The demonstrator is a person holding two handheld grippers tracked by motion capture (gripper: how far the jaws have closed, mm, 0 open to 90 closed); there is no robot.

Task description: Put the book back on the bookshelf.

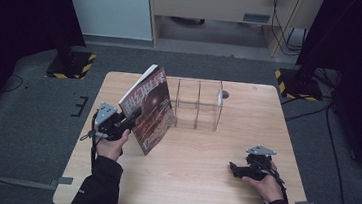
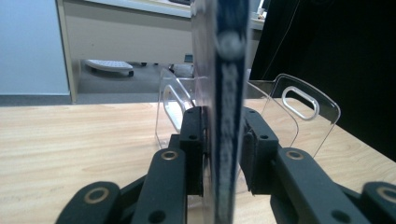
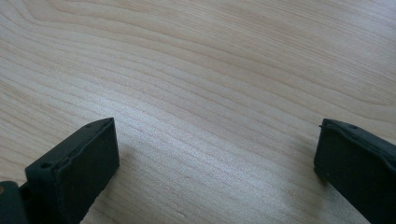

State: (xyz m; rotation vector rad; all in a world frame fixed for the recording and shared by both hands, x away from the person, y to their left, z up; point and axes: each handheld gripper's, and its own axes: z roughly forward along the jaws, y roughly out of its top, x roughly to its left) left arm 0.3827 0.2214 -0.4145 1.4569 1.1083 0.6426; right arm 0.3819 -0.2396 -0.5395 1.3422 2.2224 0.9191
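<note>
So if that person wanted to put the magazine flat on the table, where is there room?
Bare wood runs along the near table edge, between the left tongs and right tongs. The far right corner beyond the clear divider rack is free too. It is crowded at the far left, where the magazine stands against the rack.

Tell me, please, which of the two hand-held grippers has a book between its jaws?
The left hand-held gripper: the book's spine stands between its jaws beside the clear organizer. The right hand-held gripper rests open and empty on the table.
</note>
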